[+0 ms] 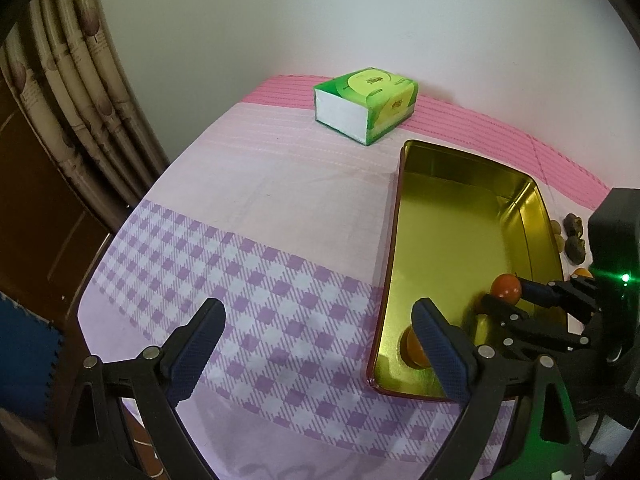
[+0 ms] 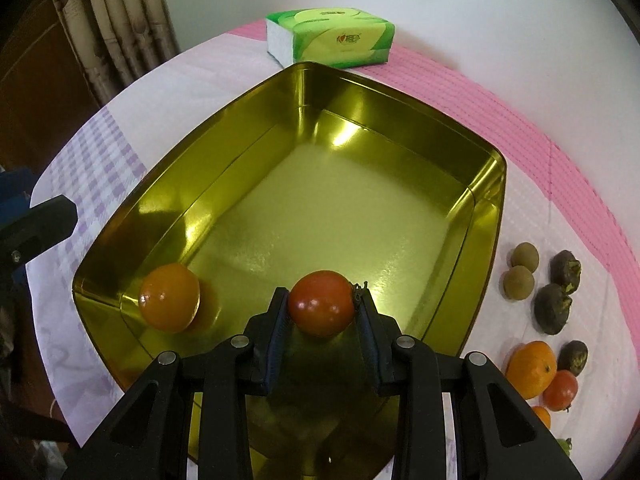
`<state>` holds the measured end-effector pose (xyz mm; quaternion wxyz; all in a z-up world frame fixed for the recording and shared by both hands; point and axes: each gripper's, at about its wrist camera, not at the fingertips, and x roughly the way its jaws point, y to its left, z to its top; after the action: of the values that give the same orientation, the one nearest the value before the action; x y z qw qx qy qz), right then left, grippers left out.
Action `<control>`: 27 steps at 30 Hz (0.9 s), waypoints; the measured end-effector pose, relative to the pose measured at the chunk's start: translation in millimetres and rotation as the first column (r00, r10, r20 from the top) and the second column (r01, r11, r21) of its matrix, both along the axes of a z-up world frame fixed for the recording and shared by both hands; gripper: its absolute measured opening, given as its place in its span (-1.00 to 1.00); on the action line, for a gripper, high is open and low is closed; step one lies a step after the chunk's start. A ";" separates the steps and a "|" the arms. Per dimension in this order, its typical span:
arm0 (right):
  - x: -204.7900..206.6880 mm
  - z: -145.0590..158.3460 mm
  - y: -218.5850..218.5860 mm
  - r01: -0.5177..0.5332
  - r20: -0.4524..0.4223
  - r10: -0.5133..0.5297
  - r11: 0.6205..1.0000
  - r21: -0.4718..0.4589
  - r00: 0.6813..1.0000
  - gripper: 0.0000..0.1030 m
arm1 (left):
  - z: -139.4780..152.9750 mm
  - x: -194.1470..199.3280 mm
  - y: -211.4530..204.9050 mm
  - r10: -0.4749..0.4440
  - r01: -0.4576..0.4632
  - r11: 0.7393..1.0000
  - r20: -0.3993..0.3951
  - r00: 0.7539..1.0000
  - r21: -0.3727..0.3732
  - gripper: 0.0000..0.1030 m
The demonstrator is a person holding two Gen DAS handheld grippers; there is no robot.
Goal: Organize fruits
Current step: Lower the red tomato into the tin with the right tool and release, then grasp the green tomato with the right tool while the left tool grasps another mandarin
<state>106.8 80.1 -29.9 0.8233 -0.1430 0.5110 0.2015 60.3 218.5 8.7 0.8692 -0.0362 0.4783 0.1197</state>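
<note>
1. Green tissue pack [image 2: 330, 38] carries a small red logo, unreadable
2. Pink-and-lilac checked cloth [image 1: 248, 208] covers the table by a white wall
3. Right gripper [image 2: 322, 304] clamps a red tomato [image 2: 322, 302] above the gold metal tin [image 2: 486, 216]; left gripper [image 1: 320, 332] gapes, holding nothing

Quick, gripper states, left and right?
Left gripper: open, empty.
Right gripper: shut on a tomato over the tin.

Fruit, tin and tissue pack — counted

One gold tin [image 2: 486, 216] and one green tissue pack [image 2: 340, 42] are seen; two tomatoes [image 2: 322, 302], two oranges [image 2: 170, 296], two longans [image 2: 524, 256] and three dark water chestnuts [image 2: 552, 308] are counted — another orange piece is partly hidden.
</note>
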 end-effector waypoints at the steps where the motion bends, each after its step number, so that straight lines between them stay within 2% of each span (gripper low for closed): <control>1: 0.0 -0.4 0.6 0.001 0.002 -0.001 1.000 -0.004 1.000 -0.33 | -0.1 0.1 0.2 0.000 0.000 1.000 0.000 1.000 -0.003 0.80; 10: -0.9 3.0 0.8 0.005 0.010 -0.005 1.000 0.006 1.000 -0.26 | 0.3 0.1 0.7 -0.002 0.002 1.000 0.001 1.000 -0.005 0.80; 17: -15.0 34.3 -21.1 0.047 0.042 -0.053 0.990 0.136 0.998 -0.22 | -1.2 0.5 -0.7 -0.005 0.005 1.000 -0.003 1.000 0.003 0.80; 21: -31.0 51.1 -53.2 0.088 0.071 -0.102 0.980 0.180 0.992 -0.15 | -1.3 -0.1 -1.9 -0.008 0.008 1.000 -0.001 1.000 0.007 0.80; 27: -47.9 56.2 -128.8 0.219 0.100 -0.235 0.964 0.152 0.967 -0.12 | -2.5 -1.5 -7.7 -0.019 0.019 1.000 -0.003 1.000 0.022 0.80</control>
<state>58.9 -48.7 26.4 0.8775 -0.0368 0.4595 0.1324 58.8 210.7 6.2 0.8701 -0.0220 0.4784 0.1168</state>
